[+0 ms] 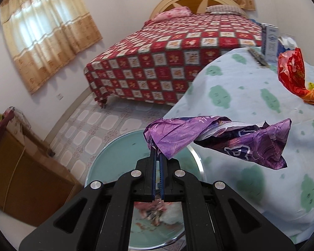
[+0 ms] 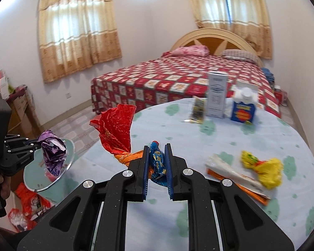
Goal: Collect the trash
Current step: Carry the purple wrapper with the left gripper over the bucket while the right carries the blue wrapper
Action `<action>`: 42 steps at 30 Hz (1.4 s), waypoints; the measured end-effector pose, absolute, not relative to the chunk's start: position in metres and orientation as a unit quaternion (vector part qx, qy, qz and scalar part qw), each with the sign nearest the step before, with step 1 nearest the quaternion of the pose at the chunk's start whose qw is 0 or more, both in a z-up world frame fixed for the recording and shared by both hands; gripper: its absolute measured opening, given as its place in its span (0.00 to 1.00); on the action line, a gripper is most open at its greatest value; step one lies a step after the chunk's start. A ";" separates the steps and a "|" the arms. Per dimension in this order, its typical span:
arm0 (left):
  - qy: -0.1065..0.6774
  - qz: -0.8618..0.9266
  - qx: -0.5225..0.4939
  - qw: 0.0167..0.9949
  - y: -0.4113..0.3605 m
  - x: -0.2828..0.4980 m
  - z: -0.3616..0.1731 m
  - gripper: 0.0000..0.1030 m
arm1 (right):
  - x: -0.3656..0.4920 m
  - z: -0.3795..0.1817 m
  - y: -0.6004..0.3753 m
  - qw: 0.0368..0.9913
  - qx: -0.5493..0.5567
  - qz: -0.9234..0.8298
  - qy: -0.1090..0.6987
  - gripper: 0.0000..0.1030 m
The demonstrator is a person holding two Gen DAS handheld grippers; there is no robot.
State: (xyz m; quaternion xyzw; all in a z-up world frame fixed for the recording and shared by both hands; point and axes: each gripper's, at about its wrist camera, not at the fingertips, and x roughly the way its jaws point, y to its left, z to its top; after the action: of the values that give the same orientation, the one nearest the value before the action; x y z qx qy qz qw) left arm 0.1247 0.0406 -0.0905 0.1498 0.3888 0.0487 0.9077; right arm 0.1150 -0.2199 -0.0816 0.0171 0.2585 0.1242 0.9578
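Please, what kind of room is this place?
It looks like a bedroom in a home. A bed with a red checked cover and pillows stands under curtained windows, and a round table with a patterned cloth is close to it.

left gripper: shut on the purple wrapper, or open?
Shut on it. The left gripper has its blue pads pinching an edge of the purple wrapper, which hangs crumpled in the air.

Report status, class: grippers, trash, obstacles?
Left gripper shut on purple wrapper. Right gripper shut on red wrapper. Yellow wrapper on table. Nothing blocking.
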 end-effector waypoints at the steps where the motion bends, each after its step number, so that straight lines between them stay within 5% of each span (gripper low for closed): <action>1: 0.390 0.054 0.148 0.907 0.046 0.123 -0.091 0.02 | 0.115 -0.082 -0.218 0.957 0.016 0.127 0.259 0.14; 42: 0.400 0.183 0.109 0.891 0.167 0.088 -0.094 0.02 | 0.142 -0.089 -0.083 0.929 -0.058 0.246 0.272 0.14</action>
State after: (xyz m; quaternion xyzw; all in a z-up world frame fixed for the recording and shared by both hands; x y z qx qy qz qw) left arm 0.0884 0.1671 -0.0940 0.1093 0.4000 0.1827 0.8914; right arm 0.1417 -0.0826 -0.0885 -0.0580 0.2719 0.2457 0.9286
